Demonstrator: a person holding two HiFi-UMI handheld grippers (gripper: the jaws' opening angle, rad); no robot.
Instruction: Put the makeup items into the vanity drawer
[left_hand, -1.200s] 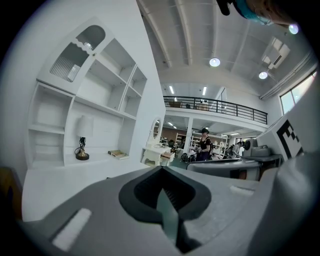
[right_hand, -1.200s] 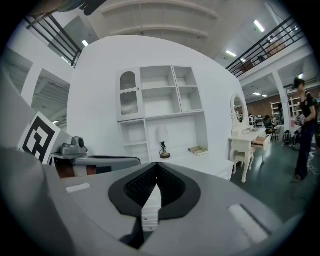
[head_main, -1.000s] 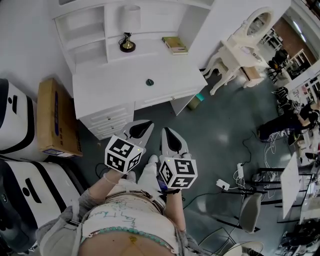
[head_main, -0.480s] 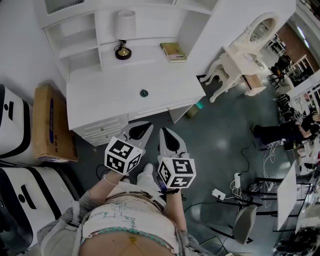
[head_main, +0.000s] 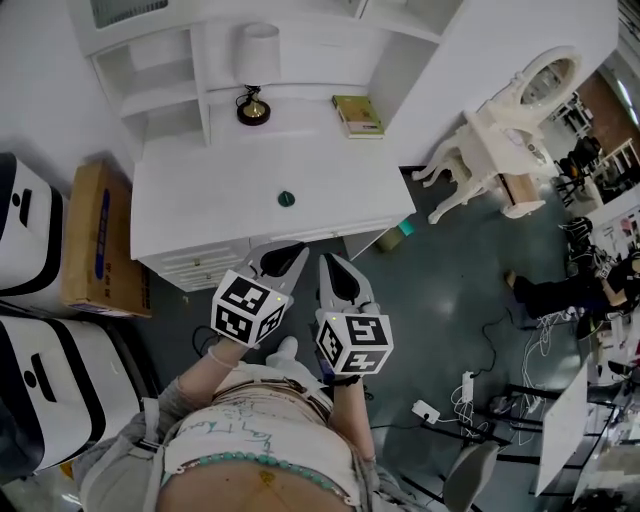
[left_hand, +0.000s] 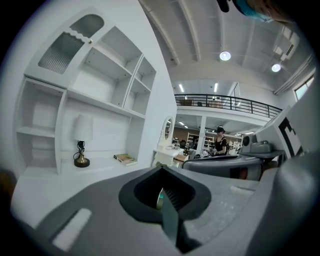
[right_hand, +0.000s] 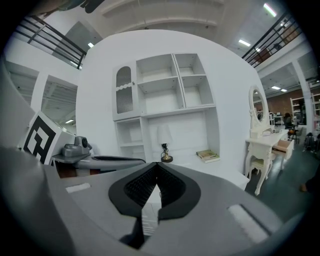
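A person is standing before a white painted vanity desk, holding 2 grey matte plastic grippers side by side over the dark glossy floor. The left gripper is keeping its 2 pointed jaws pressed together, with the ribbed black pads meeting along 1 seam and nothing clamped between them. The right gripper is closed likewise, its tips touching and only a thin slit showing lower down, and it is gripping nothing. Each is carrying a cube with black and white square markers at its rear.

A small round dark green makeup item is lying alone near the middle of the smooth desk top, well apart from both grippers. A stack of white panelled drawers is sitting under the desk's front left corner, near the left gripper's tips, with its fronts flush.

At the back, under the open white shelving, a lamp with a white cylindrical shade and round brass base is standing upright. A flat greenish book is lying to the lamp's right. A brown cardboard box is resting on the floor beside the desk's left end. A carved white dressing table with an oval mirror is standing off to the right.
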